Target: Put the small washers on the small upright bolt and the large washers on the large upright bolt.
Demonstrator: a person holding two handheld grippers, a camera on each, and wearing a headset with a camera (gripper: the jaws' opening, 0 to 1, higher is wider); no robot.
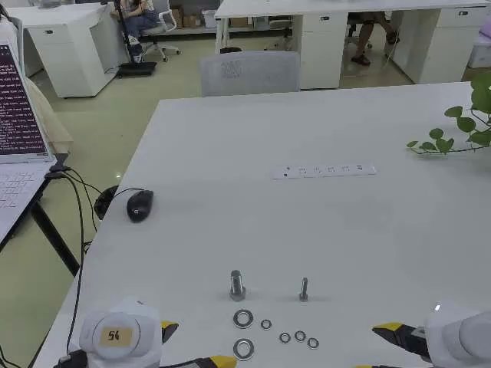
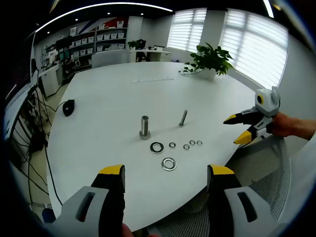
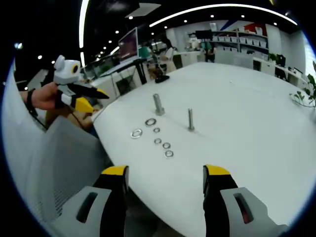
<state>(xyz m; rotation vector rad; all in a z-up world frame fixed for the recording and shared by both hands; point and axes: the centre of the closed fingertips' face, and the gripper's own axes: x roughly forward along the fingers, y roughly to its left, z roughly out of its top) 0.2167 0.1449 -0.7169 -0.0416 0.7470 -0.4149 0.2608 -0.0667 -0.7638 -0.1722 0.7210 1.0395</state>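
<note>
On the white table (image 1: 307,230) a large upright bolt (image 1: 237,285) stands left of a small upright bolt (image 1: 304,290). Two large washers (image 1: 243,318) (image 1: 244,349) lie flat in front of the large bolt. Several small washers (image 1: 285,337) lie in a loose row to their right. My left gripper (image 1: 196,345) hovers open at the near edge, close to the nearer large washer (image 2: 169,164). At the lower right my right gripper (image 1: 380,346) is open too, facing the small washers (image 3: 166,145) from the side. Nothing sits between either pair of jaws.
A black mouse (image 1: 140,205) with its cable lies at the table's left edge. A white power strip (image 1: 324,170) lies mid-table, and a plant (image 1: 460,130) reaches in at the far right. A laptop (image 1: 15,115) stands to the left, a grey chair (image 1: 249,73) beyond.
</note>
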